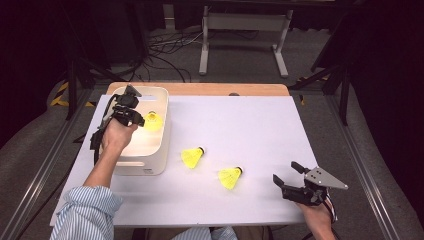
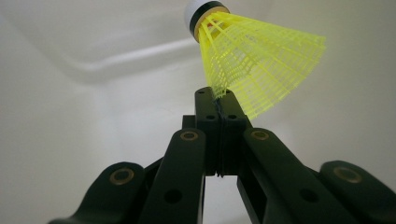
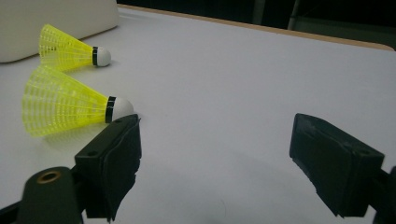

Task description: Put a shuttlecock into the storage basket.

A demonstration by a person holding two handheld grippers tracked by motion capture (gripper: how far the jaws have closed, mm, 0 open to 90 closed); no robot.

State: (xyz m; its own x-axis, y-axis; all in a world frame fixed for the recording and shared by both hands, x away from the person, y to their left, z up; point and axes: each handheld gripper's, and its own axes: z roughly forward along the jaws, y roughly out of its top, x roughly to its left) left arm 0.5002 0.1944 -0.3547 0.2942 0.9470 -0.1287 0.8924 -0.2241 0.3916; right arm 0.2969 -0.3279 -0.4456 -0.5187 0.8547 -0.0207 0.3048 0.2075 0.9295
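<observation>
Currently
Left gripper (image 1: 136, 119): pinching shuttlecock (image 1: 153, 121) skirt edge over bin (image 1: 162, 145).
Right gripper (image 1: 286, 176): resting open.
Risk: thin grip slipping, shuttlecock bouncing out.

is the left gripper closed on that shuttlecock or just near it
Closed on it. In the left gripper view the left gripper has its jaws pressed together on the skirt edge of the yellow shuttlecock, held over the white bin.

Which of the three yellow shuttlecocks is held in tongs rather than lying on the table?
The shuttlecock over the white bin, pinched by its skirt in the left tongs; the other two lie loose on the table.
</observation>
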